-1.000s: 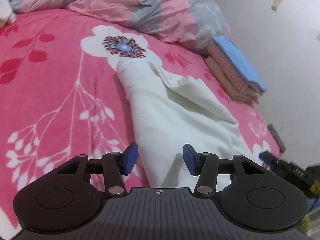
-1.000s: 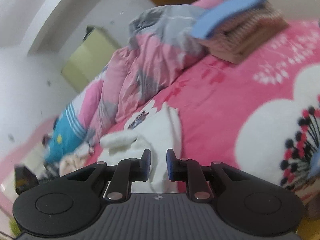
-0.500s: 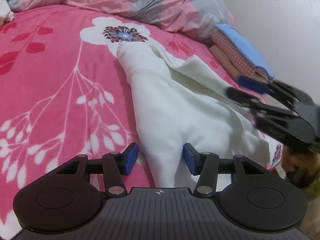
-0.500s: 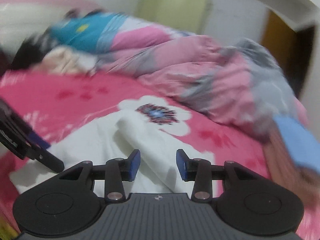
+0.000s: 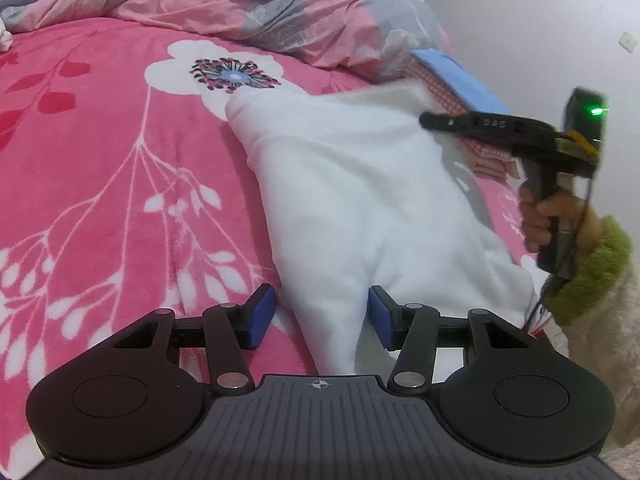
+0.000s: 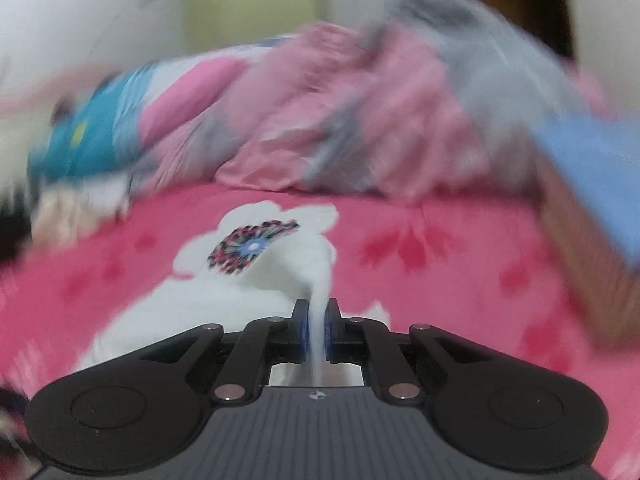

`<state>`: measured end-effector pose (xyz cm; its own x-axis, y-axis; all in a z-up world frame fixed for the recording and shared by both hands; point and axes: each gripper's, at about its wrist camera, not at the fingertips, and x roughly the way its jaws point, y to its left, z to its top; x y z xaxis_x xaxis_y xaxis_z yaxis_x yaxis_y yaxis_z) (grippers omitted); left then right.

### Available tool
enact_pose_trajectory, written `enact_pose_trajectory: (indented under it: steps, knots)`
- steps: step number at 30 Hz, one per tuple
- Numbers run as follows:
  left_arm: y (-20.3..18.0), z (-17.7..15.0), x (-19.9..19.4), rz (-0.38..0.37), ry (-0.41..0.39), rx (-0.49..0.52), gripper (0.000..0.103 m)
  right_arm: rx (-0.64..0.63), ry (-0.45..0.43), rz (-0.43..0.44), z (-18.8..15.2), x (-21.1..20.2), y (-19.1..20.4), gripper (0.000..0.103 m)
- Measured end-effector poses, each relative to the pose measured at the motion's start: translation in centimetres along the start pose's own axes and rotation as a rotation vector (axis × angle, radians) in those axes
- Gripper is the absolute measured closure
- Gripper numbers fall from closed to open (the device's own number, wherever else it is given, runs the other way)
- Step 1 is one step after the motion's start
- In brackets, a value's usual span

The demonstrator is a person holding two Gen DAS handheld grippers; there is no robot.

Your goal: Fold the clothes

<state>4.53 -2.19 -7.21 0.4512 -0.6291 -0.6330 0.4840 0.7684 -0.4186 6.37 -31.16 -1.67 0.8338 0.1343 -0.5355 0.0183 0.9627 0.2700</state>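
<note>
Though blurred, white garment (image 6: pixel 316 276) between jaws.

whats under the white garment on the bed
The white garment lies on the pink floral blanket, with part of a printed white flower showing at its far end. Whatever else lies beneath is covered.

Each claw has a black body with a ribbed grey plate and two round black discs at the sides. The left claw (image 5: pixel 322 316) has black link arms with silver rivets and blue pads on its fingers. The right claw (image 6: pixel 316 330) looks the same; from the side it shows a pistol handle, a green light and thin cables. The hand (image 5: pixel 550 216) wears a fuzzy green cuff (image 5: pixel 592 276) on a cream sleeve.
</note>
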Motion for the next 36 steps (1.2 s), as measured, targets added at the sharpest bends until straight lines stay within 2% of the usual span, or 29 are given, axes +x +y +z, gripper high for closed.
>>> enact_pose_trajectory:
  steps: [3,7,9,11,12,13,15,16,22,30,31,32,33,36]
  knots:
    - [0.0,0.0,0.0,0.0,-0.001,0.001,0.052,0.173,0.047,0.018,-1.0,1.4,-3.7,0.102]
    - [-0.1,0.1,0.1,-0.001,0.001,0.007,0.052,0.279,0.028,0.118,-1.2,0.5,-5.3,0.099]
    - [0.0,0.2,0.2,-0.001,0.002,0.01,0.052,0.306,0.031,0.156,-0.9,0.5,-5.6,0.09]
    - [-0.1,0.2,0.2,-0.001,0.003,0.009,0.052,0.316,0.056,0.159,-0.4,1.0,-5.6,0.06]
    - [-0.1,0.2,0.2,-0.001,0.004,0.009,0.052,0.309,0.073,0.155,-0.2,1.5,-5.4,0.058]
    - [-0.2,0.2,0.2,-0.002,0.005,0.009,0.052,0.301,0.089,0.159,-0.1,2.1,-5.2,0.059]
    - [-0.3,0.2,0.1,-0.002,0.006,0.009,0.052,0.286,0.104,0.153,-0.2,2.7,-4.8,0.074]
    - [-0.4,0.2,0.1,-0.002,0.007,0.009,0.052,0.28,0.1,0.141,-0.4,2.7,-4.8,0.1]
    - [-0.6,0.3,-0.5,-0.019,0.015,0.001,0.052,0.239,0.075,0.068,-1.2,2.7,-4.5,0.1]
    - [-0.1,-0.5,-0.3,-0.037,0.023,-0.079,0.052,0.173,0.058,-0.042,-1.8,2.6,-3.8,0.099]
    - [0.0,-0.6,-0.2,-0.038,0.024,-0.093,0.052,0.152,0.072,-0.069,-1.2,2.4,-3.4,0.091]
    - [0.0,-0.7,-0.2,-0.041,0.024,-0.099,0.052,0.131,0.086,-0.096,-0.7,2.2,-3.0,0.071]
    - [-0.2,-0.8,-0.1,-0.044,0.022,-0.094,0.052,0.085,0.094,-0.157,-0.1,1.7,-2.2,0.063]
    - [-0.6,-1.1,0.0,-0.055,0.015,-0.08,0.053,-0.068,0.071,-0.232,1.8,-0.1,0.9,0.061]
